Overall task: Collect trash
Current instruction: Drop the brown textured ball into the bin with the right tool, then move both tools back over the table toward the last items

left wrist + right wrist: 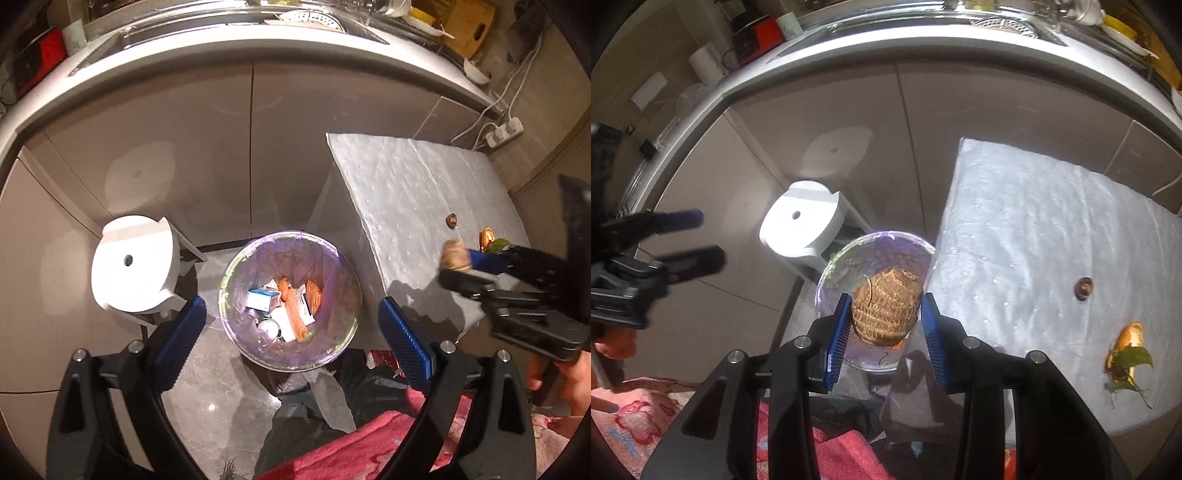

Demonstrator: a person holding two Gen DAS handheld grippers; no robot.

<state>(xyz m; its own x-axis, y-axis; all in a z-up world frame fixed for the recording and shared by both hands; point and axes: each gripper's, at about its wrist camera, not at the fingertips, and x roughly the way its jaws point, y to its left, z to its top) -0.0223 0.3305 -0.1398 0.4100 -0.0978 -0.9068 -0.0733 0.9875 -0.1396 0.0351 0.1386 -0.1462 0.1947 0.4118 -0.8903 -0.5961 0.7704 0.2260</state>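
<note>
A round trash bin (231,280) with a clear liner stands on the floor, holding small boxes and orange wrappers (295,314). My left gripper (291,343) hangs above it, wide open, with nothing between its blue pads. My right gripper (884,321) is shut on a brown ribbed lump (886,306) over the bin (842,258), beside the table edge. In the left wrist view that right gripper (456,266) and the lump (454,254) show at the right. On the silvery table sheet (1052,229) lie an orange peel with green leaves (1126,350) and a small brown scrap (1084,287).
A white round stool (133,266) stands left of the bin against grey cabinet doors (184,147). The curved counter edge (258,55) runs above. A pink cloth (369,443) lies below the grippers. A power strip (504,131) hangs behind the table.
</note>
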